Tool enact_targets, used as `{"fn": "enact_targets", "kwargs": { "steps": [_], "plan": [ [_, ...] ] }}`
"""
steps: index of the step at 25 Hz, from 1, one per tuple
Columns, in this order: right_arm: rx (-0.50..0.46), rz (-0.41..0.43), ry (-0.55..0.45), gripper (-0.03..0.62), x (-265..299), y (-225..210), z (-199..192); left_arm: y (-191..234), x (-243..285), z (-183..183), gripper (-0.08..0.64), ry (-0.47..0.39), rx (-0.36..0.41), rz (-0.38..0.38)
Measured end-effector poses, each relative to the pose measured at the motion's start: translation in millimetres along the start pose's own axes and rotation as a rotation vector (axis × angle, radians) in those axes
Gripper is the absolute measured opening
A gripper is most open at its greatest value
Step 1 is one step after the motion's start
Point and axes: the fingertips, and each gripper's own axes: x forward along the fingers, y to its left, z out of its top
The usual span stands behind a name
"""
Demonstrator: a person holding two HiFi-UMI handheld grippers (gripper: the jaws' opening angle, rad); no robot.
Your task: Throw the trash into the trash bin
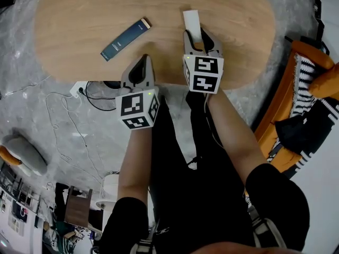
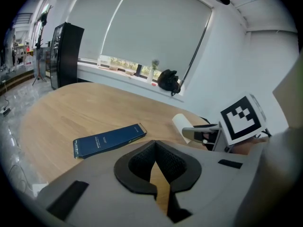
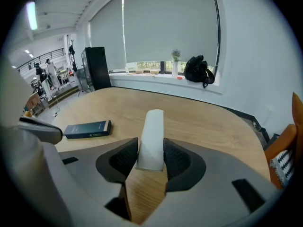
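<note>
The white box (image 3: pixel 152 126) lies flat on the bench (image 1: pixel 79 15) near its front edge, with its long axis pointing away from you. Its near end sits between the pads of your right tongs (image 3: pixel 151 155), which are clamped on its two long sides. This low, end-on hold should let you lift it without tipping. The dark blue box (image 1: pixel 126 38) lies apart to the left, untouched, and is probably the next piece of trash. Your left tongs (image 1: pixel 143 62) are closed on nothing, tips together, and hover short of that box. No trash bin shows in any view.
</note>
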Motion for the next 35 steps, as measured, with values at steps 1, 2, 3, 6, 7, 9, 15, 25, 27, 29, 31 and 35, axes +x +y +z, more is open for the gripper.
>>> {"fn": "enact_targets", "kwargs": {
  "steps": [1,2,3,6,7,9,15,25,27,29,31,35],
  "plan": [
    [-0.004,0.011,-0.013,0.169,-7,2,4,0,-2,0,0.014,-0.002,0.000,0.004],
    [-0.004,0.022,-0.024,0.169,-14,5,8,1,-4,1,0.014,-0.005,0.000,0.007],
    [-0.003,0.030,-0.033,0.167,-20,7,13,2,-6,3,0.014,-0.009,0.000,0.011],
    [0.002,0.050,-0.049,0.167,-38,13,25,5,-12,9,0.014,-0.026,-0.012,0.028],
    [-0.001,0.056,-0.053,0.166,-44,16,28,6,-15,10,0.014,-0.030,-0.019,0.034],
    [-0.016,0.070,-0.065,0.166,-54,24,35,10,-21,12,0.014,-0.039,-0.032,0.047],
    [-0.065,0.145,-0.067,0.166,-68,65,39,29,-48,11,0.014,-0.076,-0.084,0.098],
    [-0.216,0.402,-0.045,0.166,-85,219,29,119,-140,-26,0.014,-0.150,-0.234,0.296],
    [-0.253,0.466,-0.033,0.166,-88,258,21,143,-162,-42,0.014,-0.160,-0.283,0.346],
    [-0.286,0.535,-0.017,0.166,-91,294,12,165,-182,-61,0.014,-0.171,-0.340,0.398],
    [-0.325,0.608,0.004,0.166,-95,328,0,184,-201,-82,0.014,-0.179,-0.399,0.449],
    [-0.417,0.716,0.071,0.166,-95,388,-40,218,-233,-127,0.014,-0.179,-0.494,0.525]
  ]
}}
